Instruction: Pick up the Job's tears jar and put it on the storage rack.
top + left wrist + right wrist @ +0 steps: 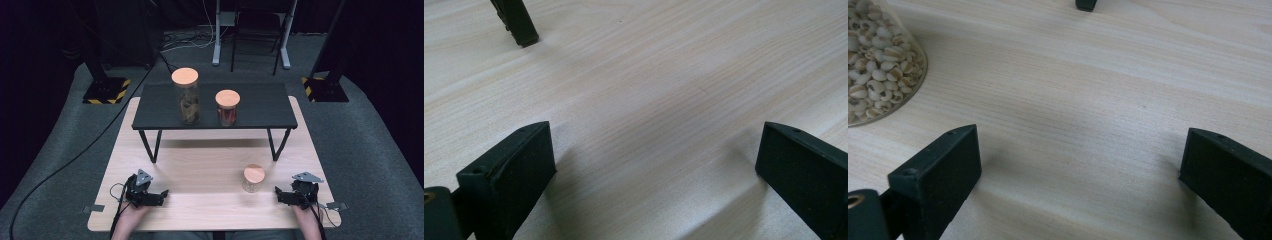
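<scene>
The left hand-held gripper [161, 193] rests low on the pale wooden table [200, 172] near its front edge, jaws standing wide with bare wood between them; in the left gripper view [651, 165] the grain runs unbroken across the gap, and a black foot of the stand [521, 27] sits well ahead of it, off to one side. The right hand-held gripper [278, 192] lies at the same depth on the other side of the table, its jaws likewise spread wide and holding nothing. The small jar [253, 178] with a cork-coloured lid stands upright on the table just beside the right hand-held gripper, slightly ahead of its jaw tips and towards the left hand-held gripper, not touching. In the right gripper view [1078, 165] the small jar [878, 65] shows pale beans through its glass wall, ahead and outside the jaw on that side. Farther ahead of both stands a low black shelf [260, 107] carrying a tall jar [186, 97] and a shorter jar [227, 107], each upright
</scene>
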